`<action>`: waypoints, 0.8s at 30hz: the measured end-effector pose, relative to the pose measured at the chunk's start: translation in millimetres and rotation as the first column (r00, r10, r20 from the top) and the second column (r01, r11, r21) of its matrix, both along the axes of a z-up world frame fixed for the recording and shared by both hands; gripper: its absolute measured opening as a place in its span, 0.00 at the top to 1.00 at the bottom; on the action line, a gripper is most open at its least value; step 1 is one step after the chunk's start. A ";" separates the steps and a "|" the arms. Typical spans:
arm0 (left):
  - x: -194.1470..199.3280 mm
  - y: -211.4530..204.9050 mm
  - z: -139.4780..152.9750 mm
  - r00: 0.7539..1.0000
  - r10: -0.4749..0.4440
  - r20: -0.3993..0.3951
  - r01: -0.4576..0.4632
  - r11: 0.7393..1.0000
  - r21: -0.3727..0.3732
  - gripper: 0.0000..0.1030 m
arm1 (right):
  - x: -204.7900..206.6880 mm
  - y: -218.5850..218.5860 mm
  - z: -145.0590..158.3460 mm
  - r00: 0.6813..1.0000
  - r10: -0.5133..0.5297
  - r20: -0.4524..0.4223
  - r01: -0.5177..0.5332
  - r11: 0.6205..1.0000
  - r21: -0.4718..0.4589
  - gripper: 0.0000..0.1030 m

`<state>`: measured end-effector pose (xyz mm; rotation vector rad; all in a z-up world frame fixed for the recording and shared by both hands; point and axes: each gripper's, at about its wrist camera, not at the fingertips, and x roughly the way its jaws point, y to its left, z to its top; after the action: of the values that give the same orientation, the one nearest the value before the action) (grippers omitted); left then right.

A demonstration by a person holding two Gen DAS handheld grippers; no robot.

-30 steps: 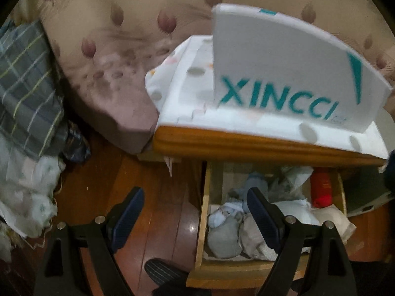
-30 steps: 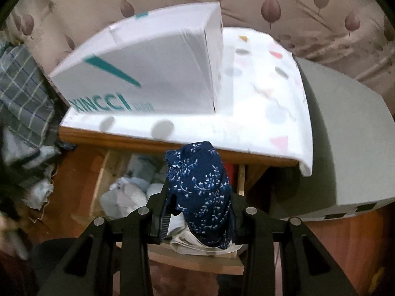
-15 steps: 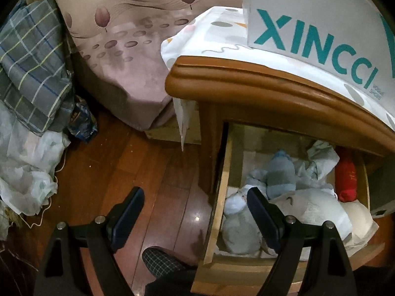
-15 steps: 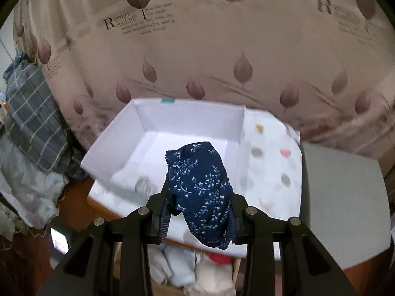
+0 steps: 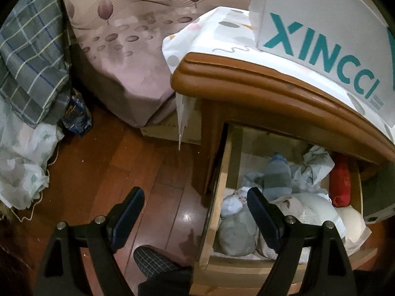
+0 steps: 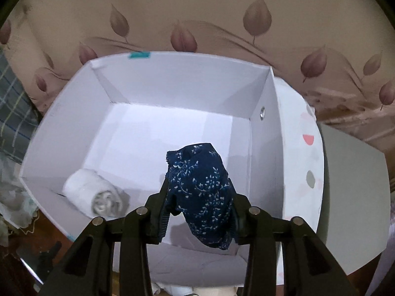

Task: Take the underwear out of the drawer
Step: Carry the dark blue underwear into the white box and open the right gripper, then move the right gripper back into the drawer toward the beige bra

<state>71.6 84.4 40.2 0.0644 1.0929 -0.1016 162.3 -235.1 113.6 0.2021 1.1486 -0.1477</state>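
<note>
My right gripper (image 6: pixel 200 197) is shut on navy floral underwear (image 6: pixel 201 190) and holds it over the open white box (image 6: pixel 138 91). A rolled white garment (image 6: pixel 95 194) lies in the box's front left corner. My left gripper (image 5: pixel 195 212) is open and empty, above the floor beside the open wooden drawer (image 5: pixel 221 187). The drawer holds several rolled pale garments (image 5: pixel 276 175) and a red item (image 5: pixel 340 185). The box stands on the nightstand (image 5: pixel 246 79) and shows in the left wrist view (image 5: pixel 321 37) with teal lettering.
A bed with a pink leaf-print sheet (image 5: pixel 128 56) stands left of the nightstand. A plaid blanket (image 5: pixel 29 61) and white cloths (image 5: pixel 22 162) lie at far left. A slippered foot (image 5: pixel 153 259) rests on the wooden floor. A grey panel (image 6: pixel 350 185) stands right of the box.
My right gripper has risen from the drawer with the navy underwear and moved over the open box. My left gripper has dropped lower and closer to the drawer, staying open.
</note>
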 end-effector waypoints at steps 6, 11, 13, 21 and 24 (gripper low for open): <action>1.2 -2.6 -3.6 1.000 -0.012 -0.021 0.012 1.000 -0.009 0.15 | -3.4 -0.2 4.8 0.999 -0.003 0.032 0.004 1.000 -0.018 0.38; -1.3 -10.1 -8.4 0.998 -0.048 -0.036 0.049 0.999 0.009 0.15 | -19.2 -0.7 24.5 0.996 -0.003 0.086 0.002 1.000 0.007 0.36; -1.3 -11.2 -11.3 0.997 -0.059 -0.054 0.059 0.998 -0.004 0.15 | -30.5 0.6 32.8 0.995 0.014 0.095 -0.015 1.000 0.009 0.34; -3.6 -18.2 -17.9 0.993 -0.085 -0.083 0.086 0.996 0.011 0.15 | -112.6 16.3 31.9 0.990 0.140 0.021 -0.140 0.990 0.025 0.32; -2.9 -19.0 -21.2 0.991 -0.093 -0.100 0.095 0.995 0.013 0.15 | -140.1 19.1 8.1 0.984 0.172 -0.052 -0.170 0.984 0.051 0.31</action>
<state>68.7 65.4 19.0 0.1278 1.1907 -0.1810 22.2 -216.0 121.6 0.1401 1.2205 0.0257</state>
